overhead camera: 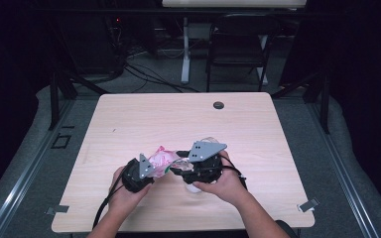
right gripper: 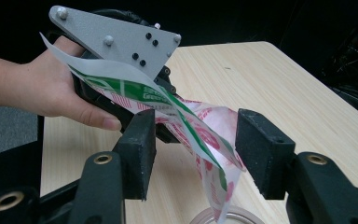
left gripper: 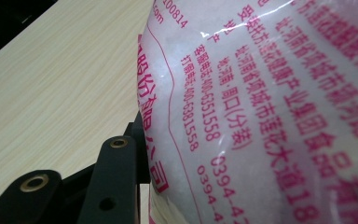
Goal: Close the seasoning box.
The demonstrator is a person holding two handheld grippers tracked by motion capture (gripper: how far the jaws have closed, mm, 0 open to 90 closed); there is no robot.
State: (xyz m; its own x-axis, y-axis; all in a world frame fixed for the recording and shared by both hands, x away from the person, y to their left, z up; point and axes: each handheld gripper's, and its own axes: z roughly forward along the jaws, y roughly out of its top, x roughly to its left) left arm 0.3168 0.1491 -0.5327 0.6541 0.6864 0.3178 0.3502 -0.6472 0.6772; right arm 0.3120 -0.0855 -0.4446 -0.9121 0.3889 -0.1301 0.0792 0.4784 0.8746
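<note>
High view: left gripper (overhead camera: 146,168) holds the plastic bag (overhead camera: 162,159) above the table (overhead camera: 144,114) near its front edge; right gripper (overhead camera: 181,166) meets it from the right, over a clear cup (overhead camera: 194,187).
Judgement: bag is tilted toward the cup, likely for pouring.
Left gripper view: bag (left gripper: 270,112), red-printed with white granules, lies against its jaw (left gripper: 116,182); grip looks firm, second jaw hidden.
Right gripper view: jaws stand wide apart, gripping nothing; bag's torn green-striped end (right gripper: 196,135) hangs between them over the cup rim (right gripper: 228,217).
</note>
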